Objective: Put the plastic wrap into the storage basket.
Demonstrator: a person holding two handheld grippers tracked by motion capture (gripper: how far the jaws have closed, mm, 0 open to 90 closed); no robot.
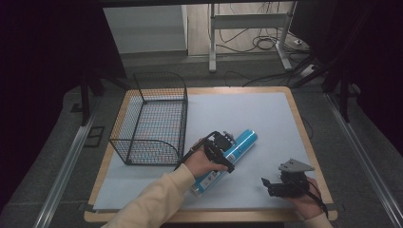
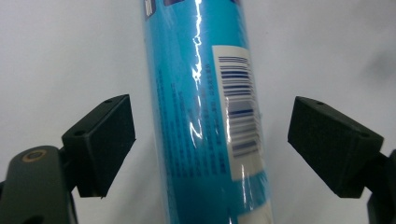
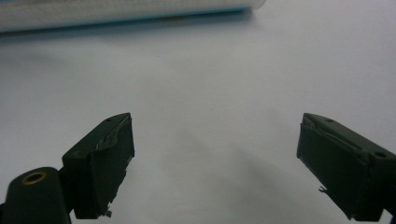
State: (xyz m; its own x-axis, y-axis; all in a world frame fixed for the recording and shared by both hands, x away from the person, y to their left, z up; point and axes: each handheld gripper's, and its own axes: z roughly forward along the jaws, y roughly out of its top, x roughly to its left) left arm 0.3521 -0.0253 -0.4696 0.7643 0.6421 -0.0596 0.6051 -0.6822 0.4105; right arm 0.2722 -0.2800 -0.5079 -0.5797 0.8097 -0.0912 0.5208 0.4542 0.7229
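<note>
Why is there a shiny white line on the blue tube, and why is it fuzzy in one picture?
Left gripper view: light glares off the tube's glossy wrap. Right gripper view: the tube lies far back, out of focus. High view: dim, dark edges.

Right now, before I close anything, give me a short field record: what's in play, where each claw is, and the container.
item: blue plastic-wrapped roll with barcode label, lying on the white mat
left claw: open, jaws either side of the roll, not touching it
right claw: open, over bare mat near the front right, apart from the roll
container: black wire basket, left of the roll
roll in basket: no
</note>
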